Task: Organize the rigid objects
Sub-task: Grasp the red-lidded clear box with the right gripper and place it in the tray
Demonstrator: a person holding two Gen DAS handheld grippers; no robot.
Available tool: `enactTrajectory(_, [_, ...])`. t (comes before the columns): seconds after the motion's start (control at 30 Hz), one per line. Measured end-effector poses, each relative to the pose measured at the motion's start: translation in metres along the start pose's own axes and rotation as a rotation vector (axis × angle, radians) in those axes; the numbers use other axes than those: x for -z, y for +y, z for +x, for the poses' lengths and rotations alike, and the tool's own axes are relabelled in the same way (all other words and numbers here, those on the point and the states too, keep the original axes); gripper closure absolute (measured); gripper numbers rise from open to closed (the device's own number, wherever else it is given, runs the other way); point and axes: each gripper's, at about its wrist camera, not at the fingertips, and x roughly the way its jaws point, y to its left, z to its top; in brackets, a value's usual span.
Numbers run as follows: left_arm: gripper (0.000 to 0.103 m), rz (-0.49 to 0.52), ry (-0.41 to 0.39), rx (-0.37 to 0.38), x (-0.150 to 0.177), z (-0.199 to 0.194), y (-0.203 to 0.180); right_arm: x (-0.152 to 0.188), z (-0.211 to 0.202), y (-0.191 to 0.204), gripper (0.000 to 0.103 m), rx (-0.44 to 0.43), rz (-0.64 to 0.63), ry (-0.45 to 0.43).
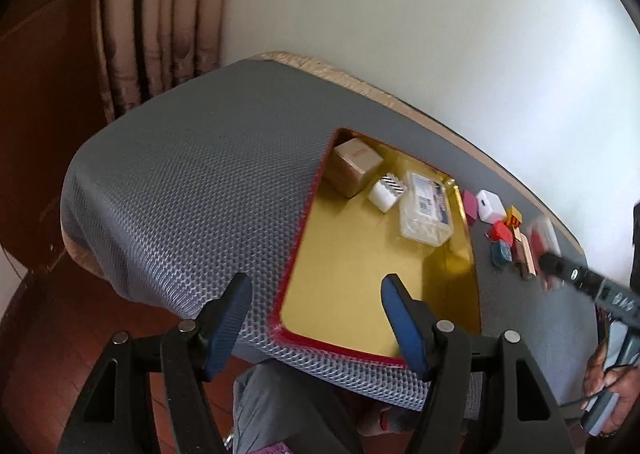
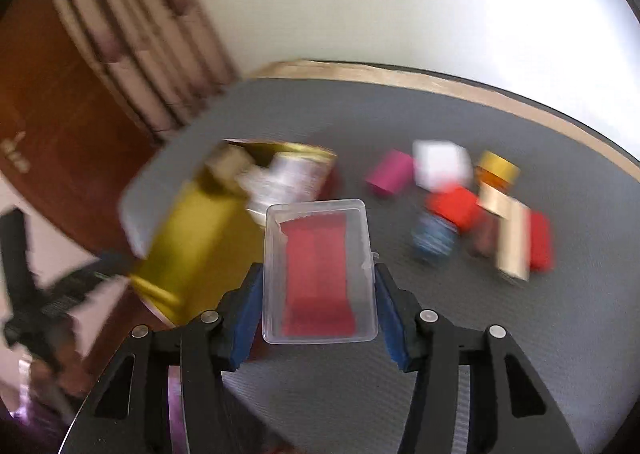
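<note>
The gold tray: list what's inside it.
In the gold tray: a cardboard box, a small white striped box and a clear plastic case with a label. What the case holds is unclear; the grey mat covers the tray's left edge.

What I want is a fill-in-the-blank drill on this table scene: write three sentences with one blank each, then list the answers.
1. The right tool grips a clear case with ___ contents.
2. The left tool is ___, with nothing between its pads.
3. The gold tray holds ___ items, among them a cardboard box.

Missing words: red; open; three
</note>
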Motion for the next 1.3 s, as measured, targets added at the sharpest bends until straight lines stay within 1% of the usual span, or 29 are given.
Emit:
enactTrajectory(0.03, [0.034,-0.010,0.010,0.002,0.000,0.002,0.003,-0.009,0.011,0.015,0.054,-0.040,-0.016,0.019])
enactTrajectory(0.1, [0.034,-0.032,0.030,0.006,-0.001,0.006,0.009,-0.019,0.032,0.036,0.054,-0.087,-0.036,0.054])
enactTrajectory(0.17, [0.034,-0.043,0.034,-0.002,0.000,0.007,0.013,-0.024,0.059,0.059,0.054,-0.108,-0.071,0.099])
enactTrajectory(0.27, [0.034,-0.023,0.021,-0.044,0.000,0.006,0.014,-0.029,0.097,0.079,0.054,-0.109,-0.101,0.167])
enactTrajectory(0.33, [0.034,-0.005,0.012,-0.076,0.000,0.006,0.013,-0.033,0.120,0.089,0.054,-0.090,-0.120,0.197])
enactTrajectory(0.43, [0.034,0.018,-0.007,-0.121,0.000,0.004,0.012,-0.037,0.140,0.095,0.054,-0.078,-0.131,0.227])
enactTrajectory(0.5, [0.034,0.038,-0.014,-0.148,-0.001,0.005,0.009,-0.039,0.152,0.097,0.053,-0.053,-0.144,0.236])
enactTrajectory(0.57, [0.034,0.057,-0.009,-0.166,-0.001,0.008,0.008,-0.040,0.158,0.100,0.053,-0.051,-0.141,0.241])
enactTrajectory(0.77, [0.034,0.079,0.019,-0.195,0.002,0.016,0.006,-0.042,0.178,0.103,0.053,-0.022,-0.134,0.241])
enactTrajectory(0.93, [0.034,0.094,0.044,-0.215,0.004,0.023,0.004,-0.043,0.182,0.099,0.052,-0.027,-0.106,0.235])
enactTrajectory(1.03, [0.034,0.099,0.053,-0.219,0.004,0.025,0.005,-0.044,0.179,0.093,0.051,-0.063,-0.073,0.215])
enactTrajectory(1.1, [0.034,0.103,0.059,-0.222,0.005,0.027,0.005,-0.043,0.169,0.090,0.049,-0.070,-0.056,0.188])
enactTrajectory(1.13, [0.034,0.107,0.062,-0.224,0.005,0.028,0.004,-0.044,0.164,0.087,0.047,-0.078,-0.047,0.176])
enactTrajectory(1.2, [0.034,0.118,0.065,-0.231,0.006,0.028,0.002,-0.043,0.151,0.079,0.044,-0.116,-0.016,0.146])
enactTrajectory(1.27, [0.034,0.132,0.063,-0.239,0.007,0.028,-0.001,-0.037,0.132,0.070,0.039,-0.153,0.002,0.104])
enactTrajectory(1.3, [0.034,0.136,0.060,-0.243,0.008,0.028,-0.001,-0.032,0.119,0.062,0.030,-0.161,0.011,0.075])
